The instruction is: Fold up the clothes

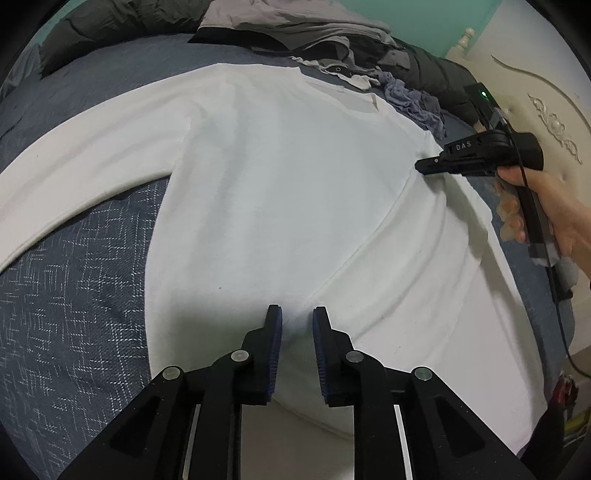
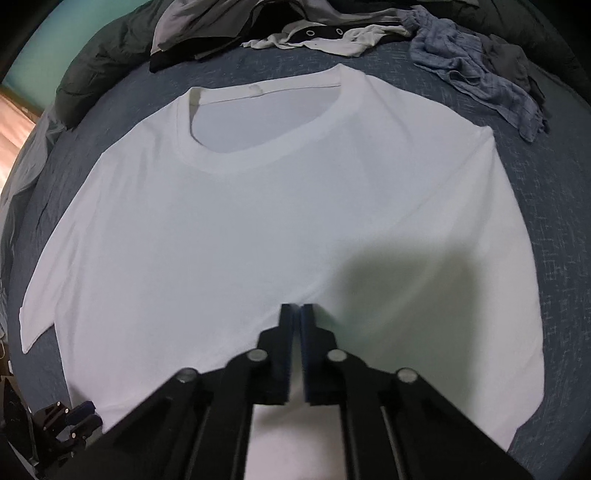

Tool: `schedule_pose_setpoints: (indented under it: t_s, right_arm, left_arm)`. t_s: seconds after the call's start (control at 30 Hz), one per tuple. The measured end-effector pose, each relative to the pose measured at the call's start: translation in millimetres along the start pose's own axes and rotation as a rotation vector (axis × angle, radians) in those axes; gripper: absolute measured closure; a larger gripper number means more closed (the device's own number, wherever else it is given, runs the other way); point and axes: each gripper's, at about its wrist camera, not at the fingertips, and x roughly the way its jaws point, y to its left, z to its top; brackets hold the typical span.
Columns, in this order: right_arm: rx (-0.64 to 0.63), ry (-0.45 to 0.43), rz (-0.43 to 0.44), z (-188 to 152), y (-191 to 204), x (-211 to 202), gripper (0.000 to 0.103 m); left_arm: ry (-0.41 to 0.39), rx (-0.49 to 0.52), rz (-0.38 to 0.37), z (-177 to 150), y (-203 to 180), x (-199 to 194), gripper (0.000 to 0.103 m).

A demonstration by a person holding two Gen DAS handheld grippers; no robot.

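Note:
A white T-shirt (image 1: 277, 184) lies spread flat on the blue bedspread (image 1: 74, 295), neckline (image 2: 258, 147) at the far end. One side is folded in over the body along a diagonal crease; the other sleeve lies stretched out to the left. My left gripper (image 1: 297, 314) hovers over the shirt's near part, open by a narrow gap with nothing between the pads. It also shows at the lower left of the right wrist view as the left gripper (image 2: 83, 415). My right gripper (image 2: 300, 306) is shut, tips down on the shirt. A hand (image 1: 561, 221) holds the right gripper (image 1: 419, 166) at the crease's top.
A pile of grey and dark clothes (image 1: 314, 33) lies at the far side of the bed. A crumpled blue-grey garment (image 2: 472, 62) sits just past the shirt's right shoulder. A dark puffy jacket (image 2: 103, 66) lies far left. A cream headboard (image 1: 535, 110) stands at the right.

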Motion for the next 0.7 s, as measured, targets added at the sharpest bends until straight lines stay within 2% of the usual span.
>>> schedule_pose_setpoints:
  t_s: [0.23, 0.37, 0.4, 0.43, 0.47, 0.5, 0.57, 0.7]
  right_arm:
    - [0.021, -0.018, 0.036, 2, -1, -5, 0.103]
    - [0.112, 0.002, 0.056, 2, -14, -7, 0.101]
    - [0.144, 0.014, 0.060, 2, -17, -6, 0.097]
    - [0.176, 0.025, 0.064, 2, -21, -5, 0.081]
    - [0.202, 0.032, 0.066, 2, -24, -5, 0.058]
    - [0.210, 0.023, 0.061, 4, -23, -7, 0.052]
    - [0.212, 0.017, 0.052, 8, -17, -8, 0.051]
    - [0.191, 0.060, -0.006, 16, -7, 2, 0.052]
  left_arm:
    - [0.001, 0.001, -0.008, -2, 0, 2, 0.087]
    - [-0.001, -0.008, -0.012, -3, 0, 2, 0.087]
    - [-0.001, -0.007, -0.012, -3, 0, 2, 0.087]
    - [-0.001, -0.006, -0.012, -3, -1, 2, 0.087]
    - [-0.001, -0.005, -0.011, -4, -1, 2, 0.087]
    - [0.000, -0.003, -0.011, -4, -1, 2, 0.087]
    - [0.001, 0.001, -0.009, -3, -2, 2, 0.087]
    - [0.002, 0.002, -0.012, -2, -3, 1, 0.087]
